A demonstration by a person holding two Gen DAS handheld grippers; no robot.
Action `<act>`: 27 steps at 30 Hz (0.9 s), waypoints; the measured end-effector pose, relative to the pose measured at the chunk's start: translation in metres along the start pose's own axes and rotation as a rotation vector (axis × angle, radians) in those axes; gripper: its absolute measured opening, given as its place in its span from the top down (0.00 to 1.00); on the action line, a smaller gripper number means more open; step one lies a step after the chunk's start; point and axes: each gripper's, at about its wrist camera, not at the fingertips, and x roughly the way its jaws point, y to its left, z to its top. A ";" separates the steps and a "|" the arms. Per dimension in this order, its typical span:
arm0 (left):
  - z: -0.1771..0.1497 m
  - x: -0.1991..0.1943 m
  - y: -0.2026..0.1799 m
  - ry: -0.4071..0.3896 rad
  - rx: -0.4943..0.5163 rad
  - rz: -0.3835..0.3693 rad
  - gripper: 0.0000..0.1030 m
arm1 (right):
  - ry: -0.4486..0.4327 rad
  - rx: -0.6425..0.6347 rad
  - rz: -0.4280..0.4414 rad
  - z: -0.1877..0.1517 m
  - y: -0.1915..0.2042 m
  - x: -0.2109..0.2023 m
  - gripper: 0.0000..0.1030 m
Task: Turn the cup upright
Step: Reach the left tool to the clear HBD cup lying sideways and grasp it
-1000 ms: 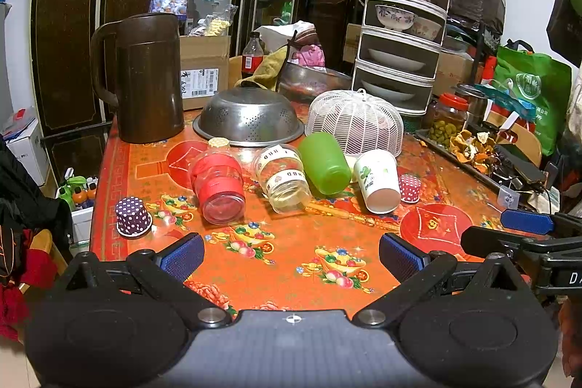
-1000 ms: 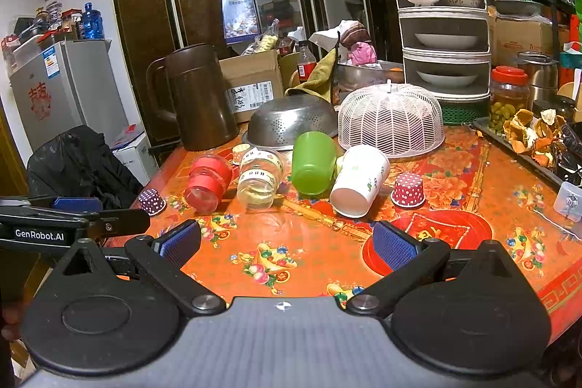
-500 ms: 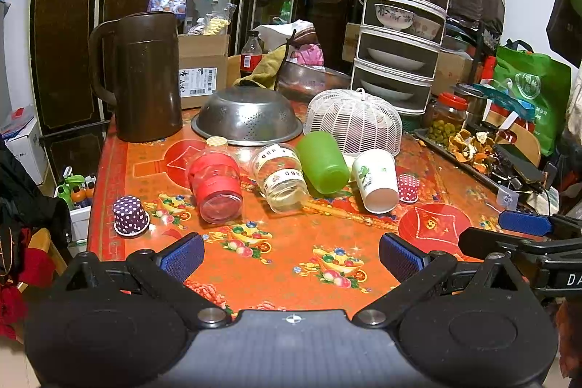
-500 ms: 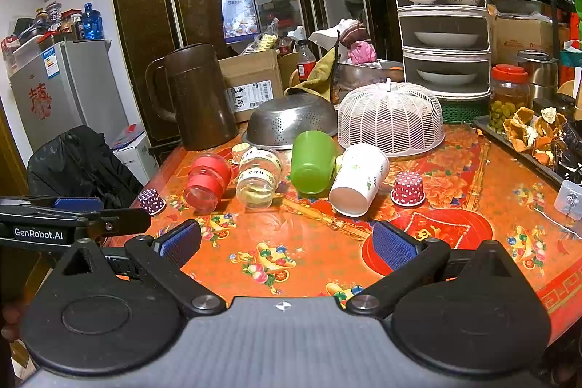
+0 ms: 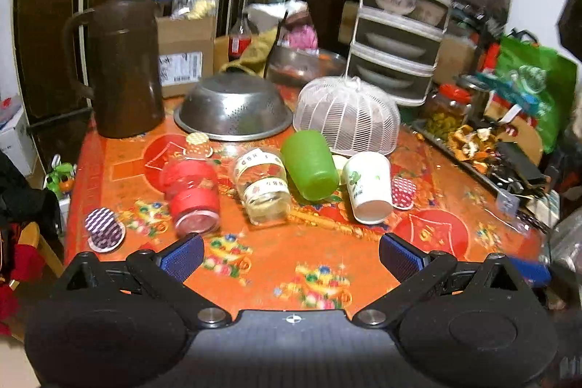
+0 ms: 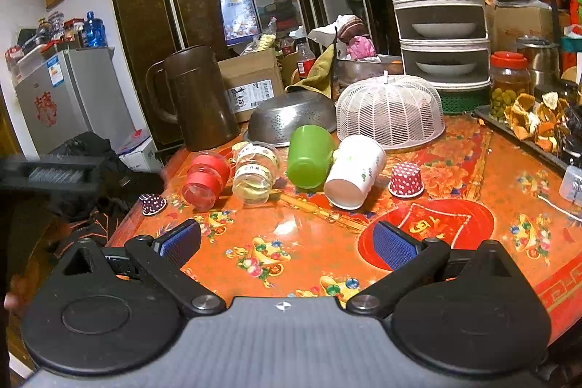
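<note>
Four toppled vessels lie in a row on the orange worktop (image 5: pixel 262 264) ahead of you. From the left wrist you see, left to right, a red plastic cup (image 5: pixel 191 193), a clear glass jar (image 5: pixel 262 184), a green plastic cup (image 5: pixel 309 170) and a white paper cup (image 5: pixel 367 186). All four rest on their sides, bottoms turned toward you, and none is upright yet. Your left claw (image 5: pixel 291 255) is released, pads wide apart, holding nothing, well short of the row.

From the right wrist the same row sits in front of a steel colander (image 6: pixel 291 122) and a white mesh food cover (image 6: pixel 391 110). The white paper cup (image 6: pixel 354 171) leans against the green plastic cup (image 6: pixel 309 157). Your right claw (image 6: pixel 287 244) is likewise released and empty.

I judge the paper cup light and soft-walled, so a hard squeeze would likely crush it; take it mid-body, gently. The green plastic cup looks stiffer but smooth and may roll when touched. The glass jar, likely heavier and breakable, is best left alone
</note>
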 end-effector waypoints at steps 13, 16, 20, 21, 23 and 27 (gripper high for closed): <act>0.063 0.153 0.004 0.284 -0.145 0.131 0.19 | -0.012 0.072 -0.009 -0.011 -0.047 -0.028 0.01; 0.062 0.165 0.003 0.294 -0.154 0.149 0.21 | -0.015 0.094 -0.020 -0.014 -0.059 -0.032 0.01; 0.060 0.178 0.002 0.324 -0.140 0.183 0.29 | -0.014 0.110 -0.020 -0.016 -0.065 -0.033 0.01; 0.059 0.180 0.001 0.330 -0.138 0.191 0.31 | -0.015 0.111 -0.019 -0.016 -0.066 -0.034 0.01; 0.057 0.185 0.000 0.340 -0.131 0.200 0.39 | -0.017 0.115 -0.015 -0.017 -0.068 -0.034 0.01; 0.053 0.186 -0.001 0.342 -0.128 0.207 0.44 | -0.021 0.122 -0.013 -0.017 -0.070 -0.036 0.01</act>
